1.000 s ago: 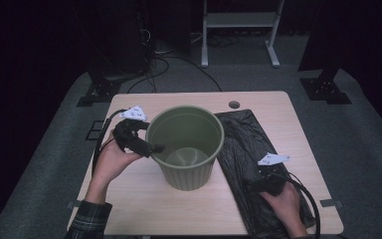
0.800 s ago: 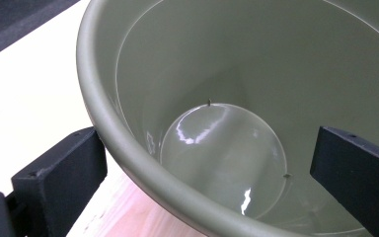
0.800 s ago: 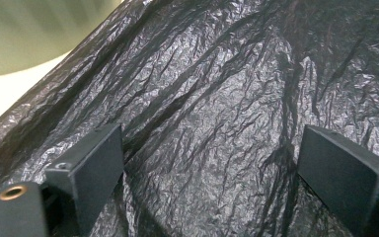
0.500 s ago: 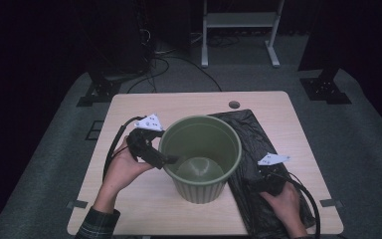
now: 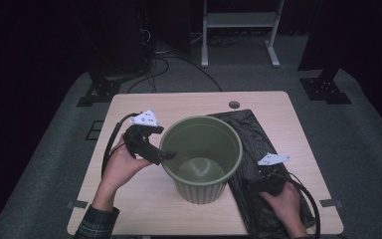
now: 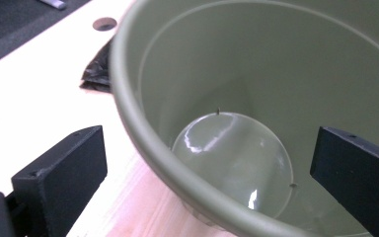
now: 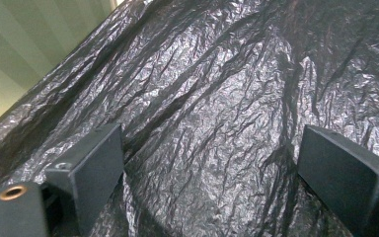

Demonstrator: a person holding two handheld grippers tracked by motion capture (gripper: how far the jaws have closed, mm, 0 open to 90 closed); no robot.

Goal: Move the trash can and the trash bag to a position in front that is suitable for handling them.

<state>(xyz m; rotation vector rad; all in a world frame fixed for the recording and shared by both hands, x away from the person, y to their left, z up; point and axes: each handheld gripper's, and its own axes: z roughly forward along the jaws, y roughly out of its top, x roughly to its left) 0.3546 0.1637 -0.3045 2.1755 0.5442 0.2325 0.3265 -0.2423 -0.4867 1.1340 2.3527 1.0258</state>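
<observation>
Nearest to us, our right gripper (image 5: pixel 264 183) hovers low over the crinkly black trash bag (image 5: pixel 258 149) with its jaws spread wide and holding nothing, and we think the thin plastic could bunch up or slide toward the table's (image 5: pixel 144 209) front edge if we grab just a little fold. A bit farther in, our left gripper (image 5: pixel 165 156) has its jaws spread across the rim of the green trash bin (image 5: pixel 201 164), one jaw outside and one inside, not squeezing yet, so we think a push could tip the bin over. The bin sits mid-table touching the bag, with open wood on its left and behind it.

bin (image 5: pixel 201 159) blocks centre, table (image 5: pixel 134 209) edges free
</observation>
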